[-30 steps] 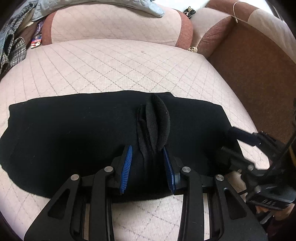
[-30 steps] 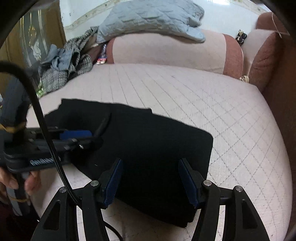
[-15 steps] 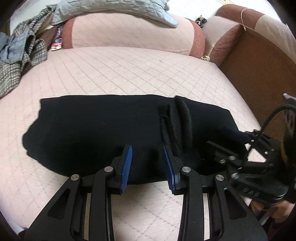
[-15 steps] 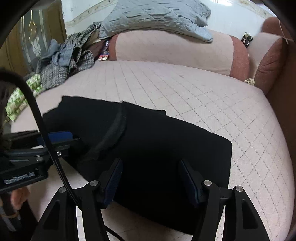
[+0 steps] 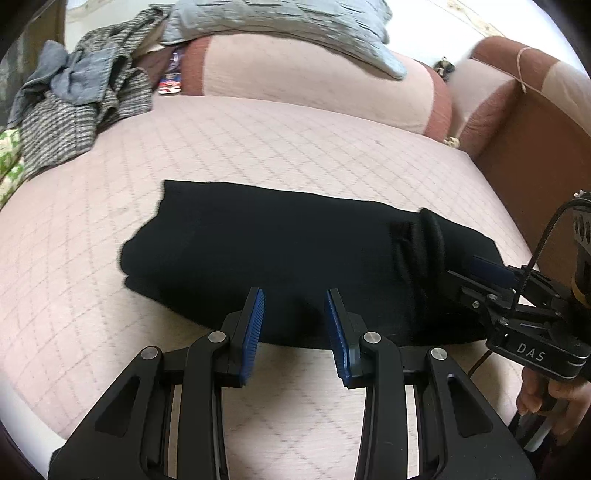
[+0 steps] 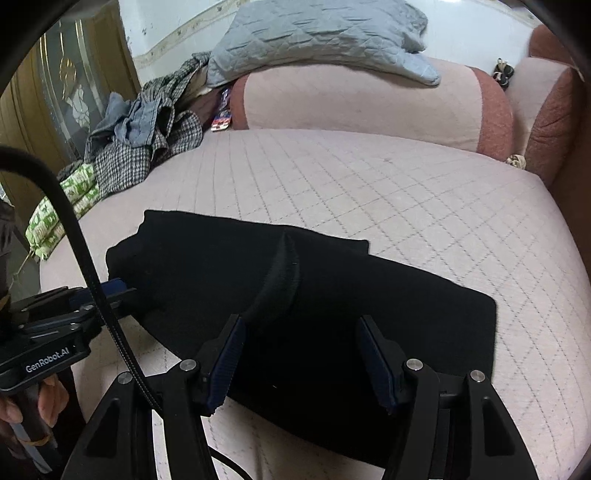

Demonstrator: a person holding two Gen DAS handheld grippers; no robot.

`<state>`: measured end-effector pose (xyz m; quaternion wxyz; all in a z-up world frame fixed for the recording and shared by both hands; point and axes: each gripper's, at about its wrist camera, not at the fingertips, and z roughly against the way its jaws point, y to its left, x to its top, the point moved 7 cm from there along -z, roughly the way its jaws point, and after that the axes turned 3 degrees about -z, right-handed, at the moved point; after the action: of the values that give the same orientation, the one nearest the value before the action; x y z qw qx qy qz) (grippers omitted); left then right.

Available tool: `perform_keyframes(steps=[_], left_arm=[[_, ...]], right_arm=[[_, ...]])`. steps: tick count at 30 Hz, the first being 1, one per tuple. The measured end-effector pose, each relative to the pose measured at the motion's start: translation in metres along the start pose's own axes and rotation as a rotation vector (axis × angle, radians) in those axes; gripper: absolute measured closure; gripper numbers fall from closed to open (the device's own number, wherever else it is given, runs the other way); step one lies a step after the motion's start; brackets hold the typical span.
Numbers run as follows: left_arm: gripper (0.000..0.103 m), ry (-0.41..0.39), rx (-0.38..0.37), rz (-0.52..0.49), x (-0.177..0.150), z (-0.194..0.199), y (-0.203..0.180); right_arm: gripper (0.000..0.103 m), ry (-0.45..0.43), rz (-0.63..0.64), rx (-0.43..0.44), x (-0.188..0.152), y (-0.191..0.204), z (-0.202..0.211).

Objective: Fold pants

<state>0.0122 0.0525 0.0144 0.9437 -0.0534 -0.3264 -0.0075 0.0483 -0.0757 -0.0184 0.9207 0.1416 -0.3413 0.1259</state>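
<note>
The black pants lie folded into a long flat band across the near part of a pink quilted cushion, with a raised ridge of cloth standing up partway along the band. The left gripper hovers at the pants' near edge, its blue-padded fingers apart with only cloth below them, gripping nothing. The right gripper sits over the pants' other end, near the ridge, its fingers spread wider and likewise released. Behind the pants, a pink bolster carries a grey quilted pillow. Away from the pants, at the cushion's far left edge, sits a heap of checked and grey clothes. Each gripper is held by a hand.
</note>
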Motion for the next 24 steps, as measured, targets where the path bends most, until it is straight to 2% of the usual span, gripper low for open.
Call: perform_keyframes(steps=[6,14,18,21,24], left_arm=[[0.070,-0.024,0.035,0.072,-0.002,0.000,0.026],[0.070,-0.038,-0.013,0.140,-0.007,-0.005,0.038],[0.069,-0.058,-0.005,0.185,-0.011,0.003,0.051],[0.047,-0.063,-0.020,0.276,-0.017,0.006,0.066],[0.046,-0.065,-0.038,0.346,-0.019,0.007,0.077]], right_arm=[[0.043,0.004,0.037,0.027,0.003,0.019,0.000],[0.043,0.015,0.008,0.009,-0.001,0.013,-0.005],[0.043,0.040,0.009,0.009,-0.003,0.014,-0.011],[0.043,0.041,0.040,0.022,-0.001,0.019,-0.011],[0.043,0.016,0.077,0.050,0.010,0.029,-0.008]])
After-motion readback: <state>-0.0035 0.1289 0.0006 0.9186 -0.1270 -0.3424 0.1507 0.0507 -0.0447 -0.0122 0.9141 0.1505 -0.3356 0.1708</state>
